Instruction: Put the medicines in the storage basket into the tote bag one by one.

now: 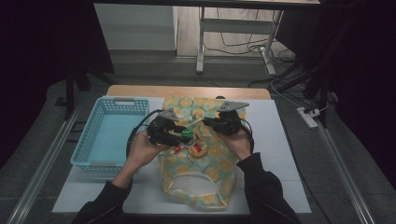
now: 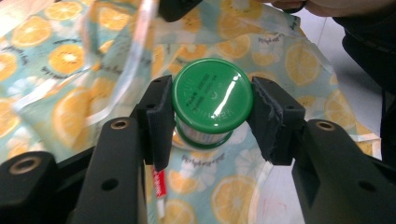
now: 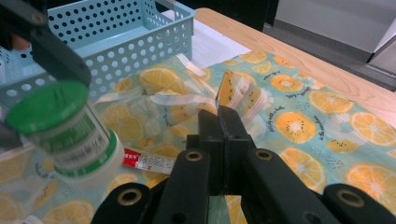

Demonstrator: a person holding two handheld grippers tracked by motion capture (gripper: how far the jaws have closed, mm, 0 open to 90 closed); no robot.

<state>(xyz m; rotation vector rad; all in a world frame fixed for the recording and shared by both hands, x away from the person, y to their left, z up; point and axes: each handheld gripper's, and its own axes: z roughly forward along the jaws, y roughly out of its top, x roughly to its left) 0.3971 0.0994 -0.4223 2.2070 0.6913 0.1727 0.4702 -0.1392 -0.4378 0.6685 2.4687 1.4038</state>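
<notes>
Left gripper view: jar (image 2: 212, 95) body behind lid.

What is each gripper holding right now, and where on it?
The left gripper clamps the green-capped jar by the sides of its cap. The right gripper is shut on a fold of the orange-print cloth bag.

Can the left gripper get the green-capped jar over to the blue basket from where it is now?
Probably yes: the left gripper grips the jar in the air, and the blue basket sits open-topped just beside it, nothing between.
</notes>
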